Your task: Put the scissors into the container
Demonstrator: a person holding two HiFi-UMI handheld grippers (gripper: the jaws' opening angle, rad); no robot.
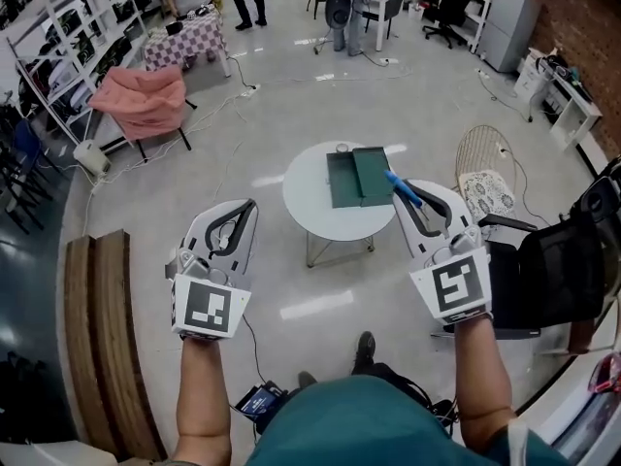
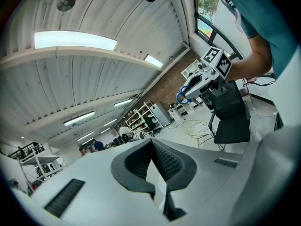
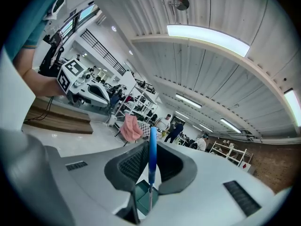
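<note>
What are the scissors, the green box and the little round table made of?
The scissors: blue handles look like smooth plastic; a thin grey, metal-looking blade shows below. The green container: flat thin walls, matte; possibly metal or plastic, unclear. The round table: smooth white top, thin metal-looking legs.

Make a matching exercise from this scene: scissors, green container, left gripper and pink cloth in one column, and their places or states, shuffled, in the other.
Things:
1. scissors
2. green container
3. left gripper
4. pink cloth

Places or states:
A. draped over a chair at the far left
B. shut, with nothing between its fingers
C. clamped between the fingers of the right gripper
D. resting on the round white table

Pairs: 1-C, 2-D, 3-B, 4-A
</note>
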